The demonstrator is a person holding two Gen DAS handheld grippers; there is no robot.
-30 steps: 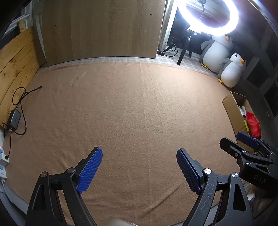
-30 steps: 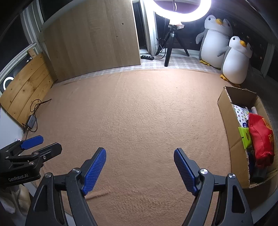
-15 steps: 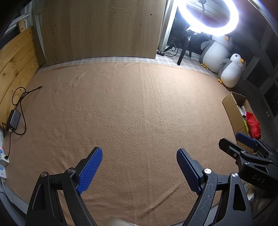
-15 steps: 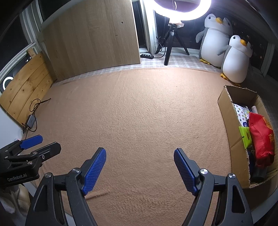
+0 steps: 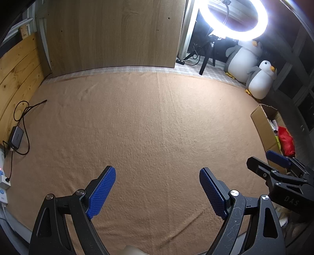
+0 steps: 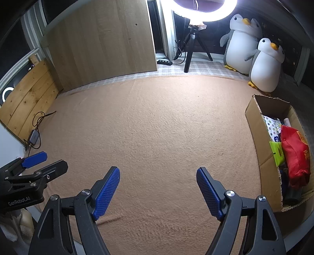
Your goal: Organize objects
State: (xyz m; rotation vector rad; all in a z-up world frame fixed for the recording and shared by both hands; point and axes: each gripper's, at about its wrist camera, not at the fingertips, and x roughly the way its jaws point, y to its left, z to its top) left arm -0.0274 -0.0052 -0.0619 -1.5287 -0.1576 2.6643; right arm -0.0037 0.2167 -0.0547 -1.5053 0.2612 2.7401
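Right, left wrist view: left gripper wide open, nothing btwn pads, above bare blanket. Right wrist view: right gripper open, empty too; cardboard box w/ red bag packed inside, probably sorted already.

The cardboard box hides most of its contents: beneath the red bag lie dark items too shadowed to identify. The ring light is cut off by the top edge.
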